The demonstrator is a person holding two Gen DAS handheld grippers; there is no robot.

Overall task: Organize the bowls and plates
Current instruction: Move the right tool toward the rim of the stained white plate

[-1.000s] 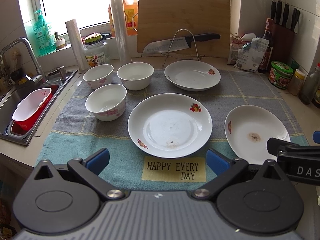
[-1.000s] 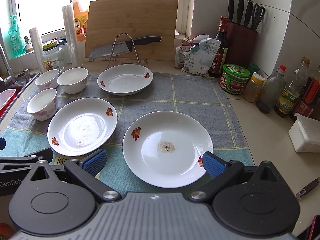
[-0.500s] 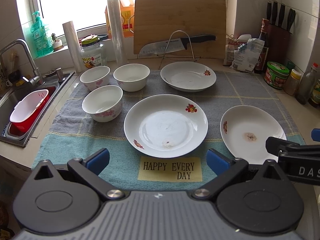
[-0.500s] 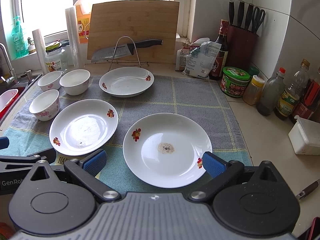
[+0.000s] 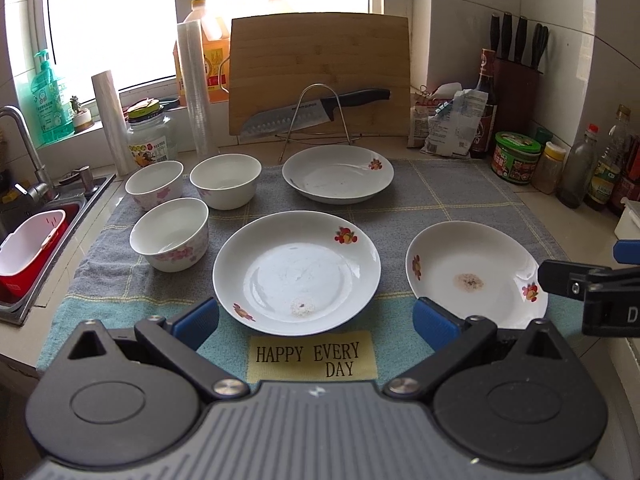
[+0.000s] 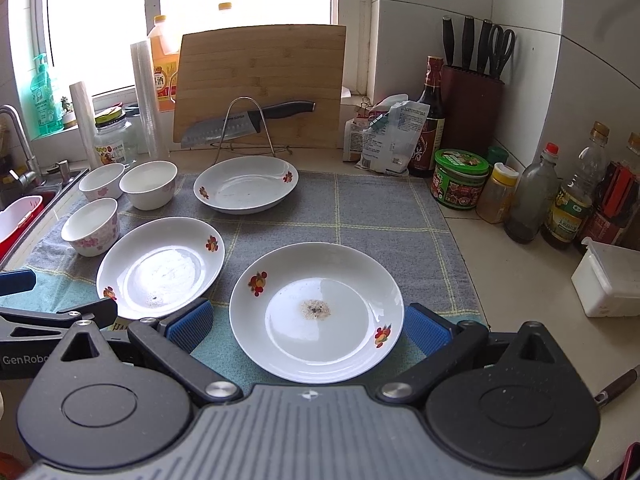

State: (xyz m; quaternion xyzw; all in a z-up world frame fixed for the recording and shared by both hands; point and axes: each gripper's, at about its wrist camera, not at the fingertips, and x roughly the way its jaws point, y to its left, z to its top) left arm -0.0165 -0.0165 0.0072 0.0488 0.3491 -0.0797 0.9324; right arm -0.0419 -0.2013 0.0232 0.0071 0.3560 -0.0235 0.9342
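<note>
Three white flowered plates lie on a grey-and-teal mat (image 5: 440, 200): a middle plate (image 5: 296, 270) (image 6: 160, 266), a right plate (image 5: 472, 276) (image 6: 316, 312) with a brown stain, and a far plate (image 5: 338, 174) (image 6: 246, 184). Three white bowls stand at the left: a near bowl (image 5: 170, 234) (image 6: 91, 226) and two far bowls (image 5: 155, 184) (image 5: 225, 180). My left gripper (image 5: 316, 316) is open and empty, just short of the middle plate. My right gripper (image 6: 306, 322) is open and empty, its blue pads either side of the right plate's near half.
A sink (image 5: 24, 248) with a red-and-white basin lies at the left. A cutting board (image 5: 320, 72) and a knife on a wire rack (image 5: 316, 114) stand behind the mat. Jars and bottles (image 6: 532, 200), a knife block (image 6: 472, 108) and a white box (image 6: 608, 280) line the right side.
Both views have pulled back and tilted up slightly, so the dishes sit a little lower and farther. Nothing on the mat has moved. Both grippers stay open.
</note>
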